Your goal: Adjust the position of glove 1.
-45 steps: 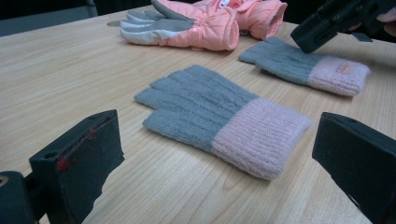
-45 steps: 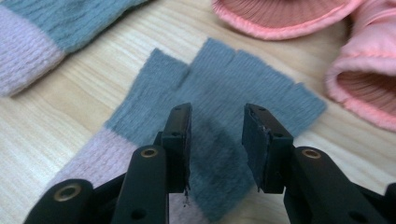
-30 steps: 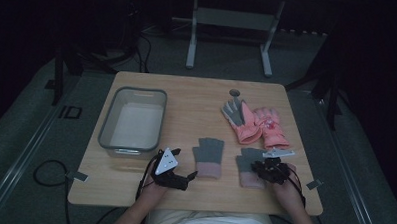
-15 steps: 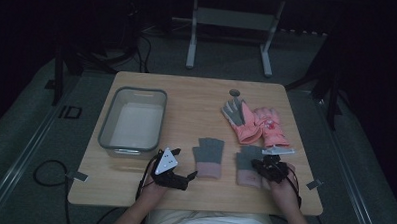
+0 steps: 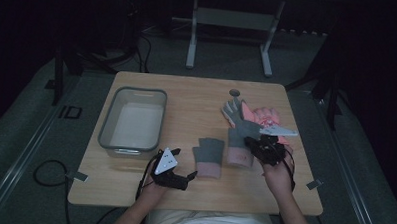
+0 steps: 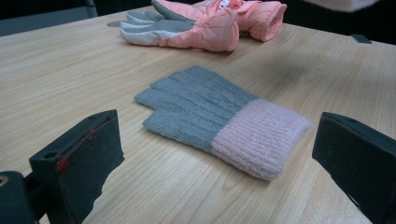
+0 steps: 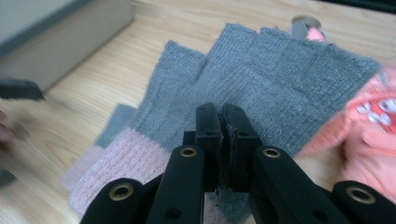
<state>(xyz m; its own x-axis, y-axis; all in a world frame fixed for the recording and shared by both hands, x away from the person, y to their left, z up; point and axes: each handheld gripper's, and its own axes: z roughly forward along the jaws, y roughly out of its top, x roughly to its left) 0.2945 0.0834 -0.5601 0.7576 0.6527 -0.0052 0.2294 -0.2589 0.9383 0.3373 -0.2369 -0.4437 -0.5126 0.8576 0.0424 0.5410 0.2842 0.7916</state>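
My right gripper (image 5: 264, 147) (image 7: 222, 116) is shut on a grey knit glove with a pink cuff (image 5: 239, 139) (image 7: 285, 70) and holds it lifted off the wooden table (image 5: 187, 96). Its twin glove (image 5: 208, 157) (image 6: 219, 116) lies flat on the table near the front edge. Just left of that glove my left gripper (image 5: 188, 177) (image 6: 217, 161) rests low, open, its jaws wide apart and pointing at the pink cuff with nothing between them.
A pair of salmon-pink ski gloves (image 5: 262, 119) (image 6: 201, 23) lies at the right, behind the lifted glove. A clear plastic bin (image 5: 133, 123) stands at the left of the table. A small round cable hole (image 5: 234, 92) is toward the far edge.
My right gripper has risen and drifted slightly away from the front edge, taking the grey glove up off the table. The left gripper has stayed where it was.
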